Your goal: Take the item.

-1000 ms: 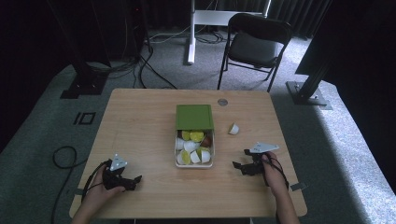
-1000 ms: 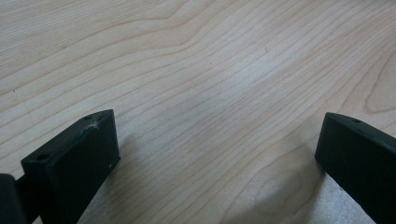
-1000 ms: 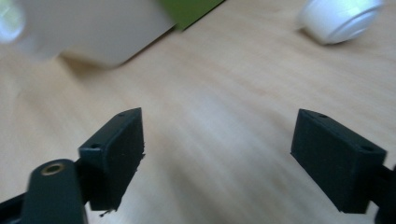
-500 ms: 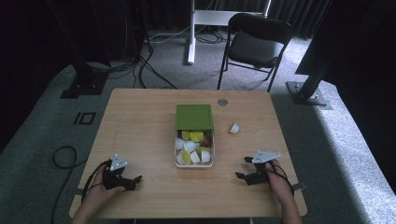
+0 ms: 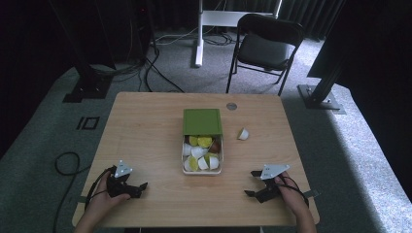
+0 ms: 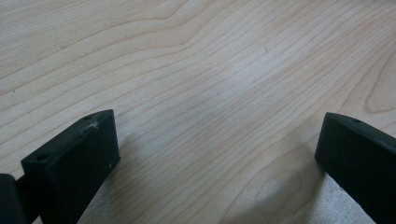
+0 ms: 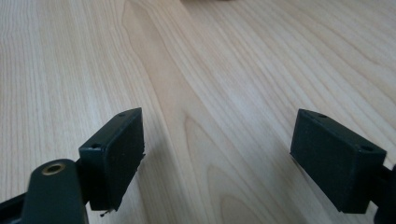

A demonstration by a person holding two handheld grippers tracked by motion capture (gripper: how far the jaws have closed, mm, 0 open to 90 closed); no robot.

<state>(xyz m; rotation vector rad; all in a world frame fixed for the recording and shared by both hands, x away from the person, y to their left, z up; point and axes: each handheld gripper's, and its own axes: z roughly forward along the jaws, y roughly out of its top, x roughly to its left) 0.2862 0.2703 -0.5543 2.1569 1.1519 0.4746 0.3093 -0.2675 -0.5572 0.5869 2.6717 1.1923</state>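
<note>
Your left gripper [image 6: 217, 154] hovers low over the wooden table [image 6: 210, 70], jaws spread wide, bare wood between them.

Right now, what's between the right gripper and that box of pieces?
Nothing: in the high view, bare table separates the right gripper from the box. The loose piece lies farther back.

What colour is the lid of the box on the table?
Green; the lid shows best in the high view.
</note>
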